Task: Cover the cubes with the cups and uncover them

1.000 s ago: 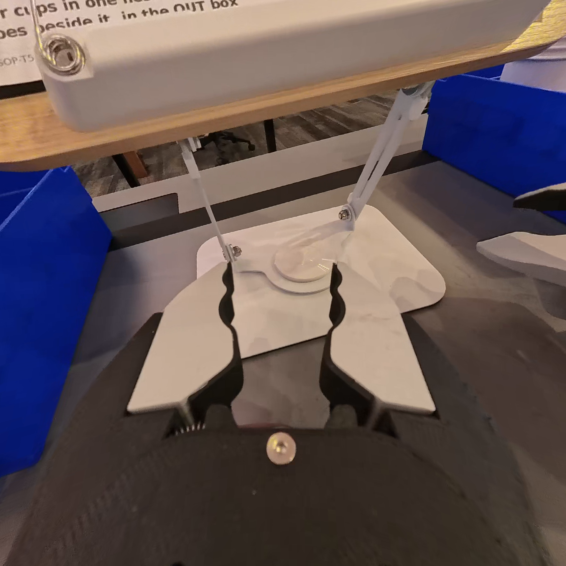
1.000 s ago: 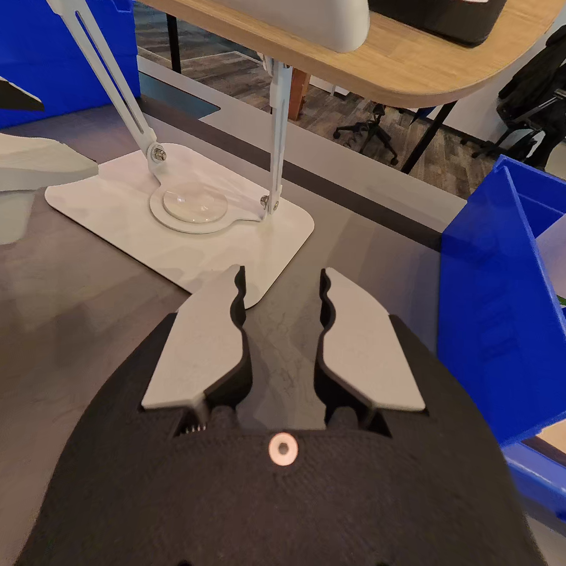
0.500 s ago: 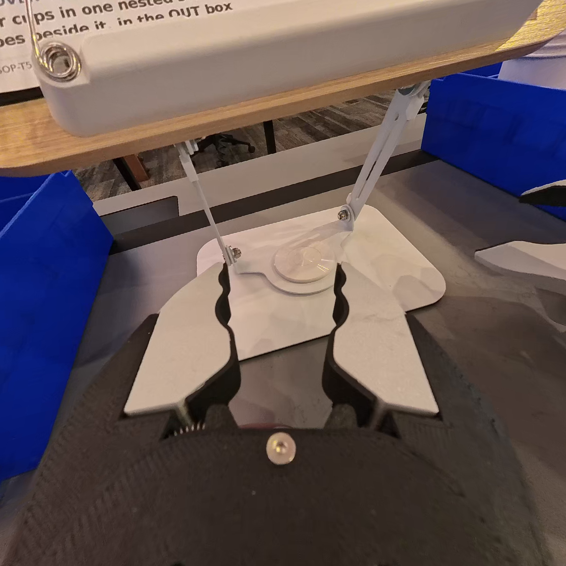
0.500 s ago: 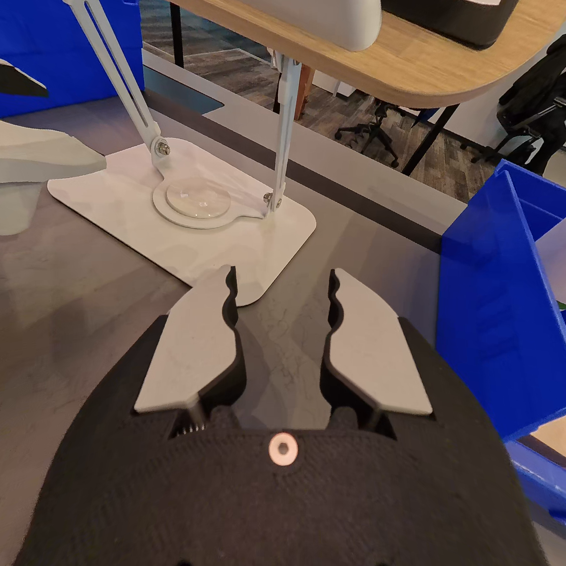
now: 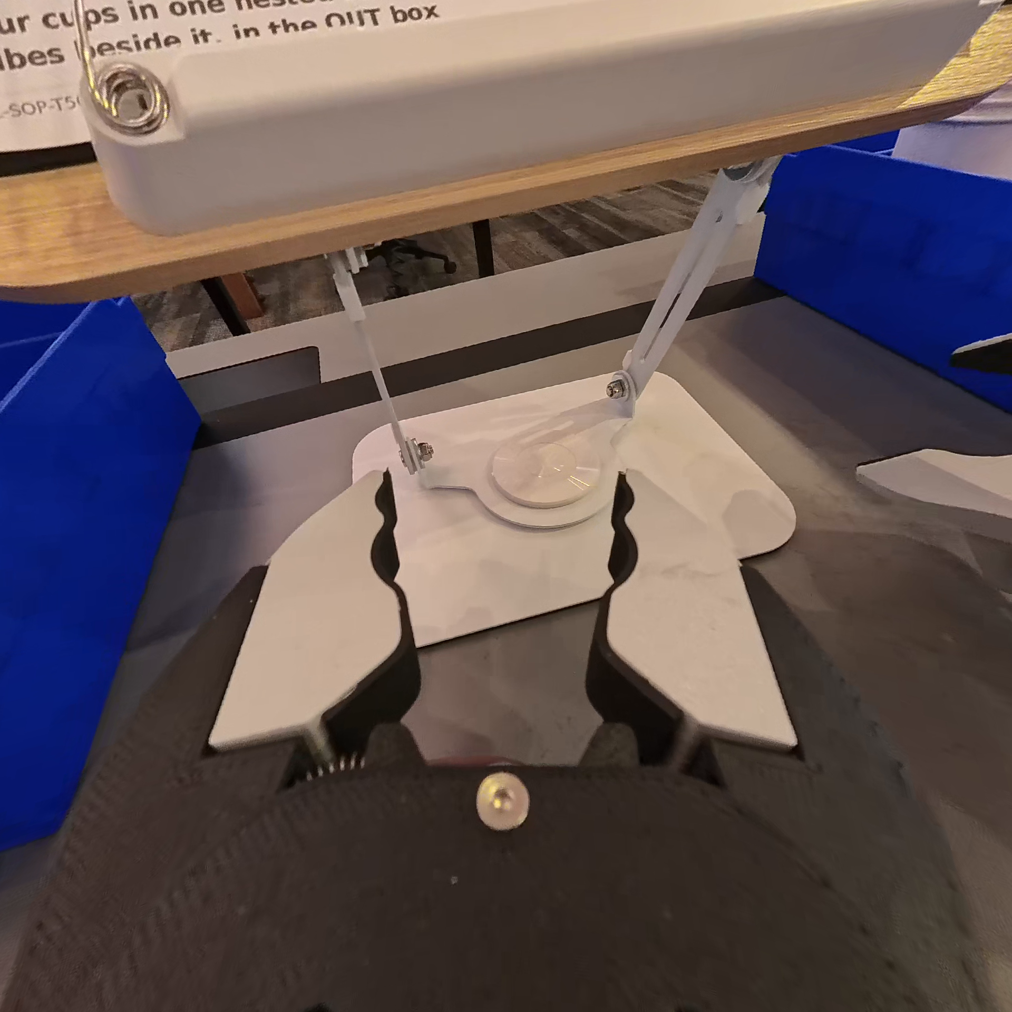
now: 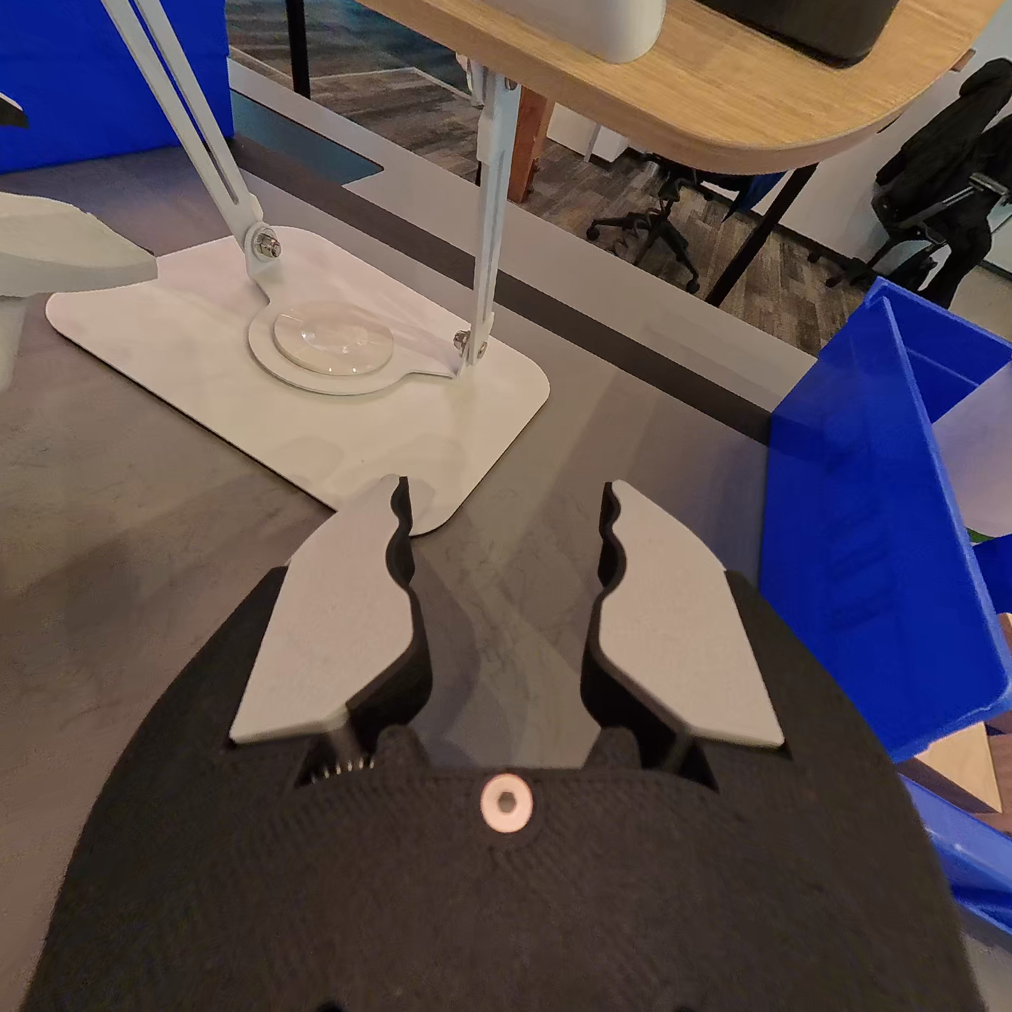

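Note:
No cups or cubes show in either view. My left gripper (image 5: 506, 473) is open and empty, held over the grey table, its fingertips in front of the white base plate (image 5: 712, 493) of a lamp stand. My right gripper (image 6: 504, 484) is open and empty, just right of that plate's near corner (image 6: 383, 438). The right gripper's fingers (image 5: 942, 482) show at the right edge of the left wrist view. The left gripper's finger (image 6: 65, 252) shows at the left edge of the right wrist view.
Blue bins stand at the left (image 5: 82, 520) and back right (image 5: 887, 263) in the left wrist view, and one at the right (image 6: 876, 547) in the right wrist view. The white lamp head (image 5: 383, 93) hangs overhead on two thin arms. A wooden table (image 6: 712, 71) stands behind.
Both grippers have opened wider. The right gripper has drawn back a little and tilted, so the base plate sits farther up in its view. The left gripper has barely moved.

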{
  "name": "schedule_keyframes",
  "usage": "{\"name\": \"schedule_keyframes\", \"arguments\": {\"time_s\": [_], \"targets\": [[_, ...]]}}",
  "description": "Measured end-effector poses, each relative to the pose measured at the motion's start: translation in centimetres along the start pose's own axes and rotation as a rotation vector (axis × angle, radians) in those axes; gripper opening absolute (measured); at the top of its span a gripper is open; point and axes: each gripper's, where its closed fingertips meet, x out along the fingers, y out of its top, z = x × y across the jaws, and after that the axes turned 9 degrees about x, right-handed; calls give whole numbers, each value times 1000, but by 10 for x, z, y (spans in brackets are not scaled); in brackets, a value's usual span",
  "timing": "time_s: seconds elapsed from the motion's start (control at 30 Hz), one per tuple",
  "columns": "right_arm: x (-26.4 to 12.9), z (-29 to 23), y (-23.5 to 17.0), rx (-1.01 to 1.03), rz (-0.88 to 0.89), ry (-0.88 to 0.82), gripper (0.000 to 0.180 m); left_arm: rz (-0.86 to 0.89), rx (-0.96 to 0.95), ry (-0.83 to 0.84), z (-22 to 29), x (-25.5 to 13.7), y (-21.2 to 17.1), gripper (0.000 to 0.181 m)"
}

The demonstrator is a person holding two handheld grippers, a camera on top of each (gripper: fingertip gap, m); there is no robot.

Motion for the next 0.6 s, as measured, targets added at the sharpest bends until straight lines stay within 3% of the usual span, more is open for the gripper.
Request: {"name": "schedule_keyframes", "arguments": {"time_s": [0.43,0.6], "targets": [[-3,-9,1,-28,17,39,72,25,-24,-21,2,-1,5,75],[-22,-19,7,-48,80,105,73,85,-10,-7,-4,-14,14,78]]}}
